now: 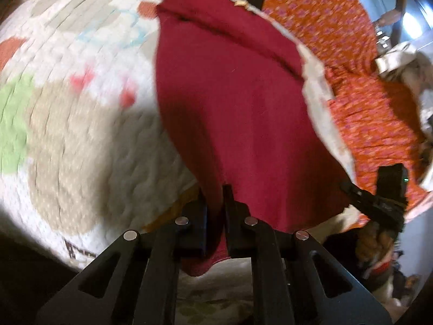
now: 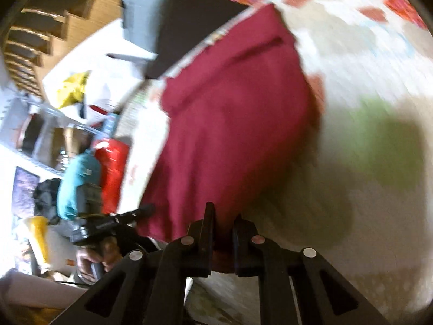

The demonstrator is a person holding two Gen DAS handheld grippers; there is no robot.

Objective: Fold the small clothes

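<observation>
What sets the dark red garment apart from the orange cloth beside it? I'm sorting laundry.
The plain dark red garment has no pattern; the orange floral-print cloth is covered in small pink flowers. The garment is pinched in the left tool; nothing grips the cloth. Both lie on the patchwork quilt.

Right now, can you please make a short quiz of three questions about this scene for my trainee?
1. True or false: both grippers are shut on the dark red garment.
2. What lies under the garment? A) a bare wooden table B) a patterned quilt C) a metal tray
3. In the left wrist view, what cloth lies beyond the garment's right edge?

Key:
1. True: left gripper and right gripper each pinch an edge.
2. B, the quilt.
3. An orange flowered fabric.
</observation>
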